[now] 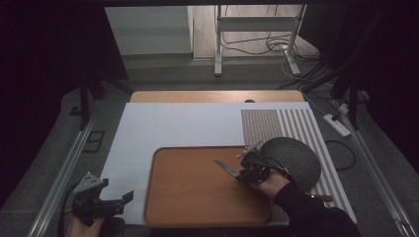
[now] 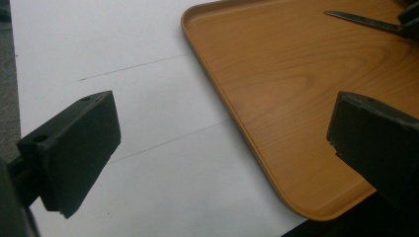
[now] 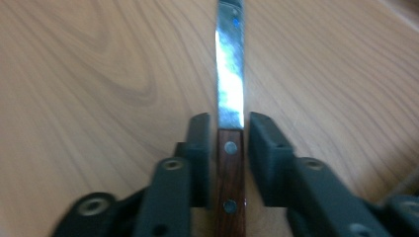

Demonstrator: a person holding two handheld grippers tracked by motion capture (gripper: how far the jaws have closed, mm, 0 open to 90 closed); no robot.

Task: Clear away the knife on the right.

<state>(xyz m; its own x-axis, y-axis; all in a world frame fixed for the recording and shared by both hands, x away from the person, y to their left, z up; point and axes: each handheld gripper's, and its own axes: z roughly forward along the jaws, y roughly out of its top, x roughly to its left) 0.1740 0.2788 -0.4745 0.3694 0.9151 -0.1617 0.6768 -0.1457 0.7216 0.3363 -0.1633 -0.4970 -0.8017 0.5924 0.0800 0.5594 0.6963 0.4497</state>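
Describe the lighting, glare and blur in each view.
High view: dim, with dark edges around the lit table. Left gripper view: bright and even, the tray sharp, near jaws slightly soft. Right gripper view: glare on the knife blade, jaws and wood grain blurred.

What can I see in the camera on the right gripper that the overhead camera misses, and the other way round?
The right gripper view alone shows the knife's detail: a brown wooden handle with metal rivets, clamped between the right gripper's two jaws, and the shiny blade pointing ahead. The high view alone shows the layout: the left gripper open over the white sheet, the dark round mat, the striped placemat and the floor beyond. Both show the knife held over the wooden tray.
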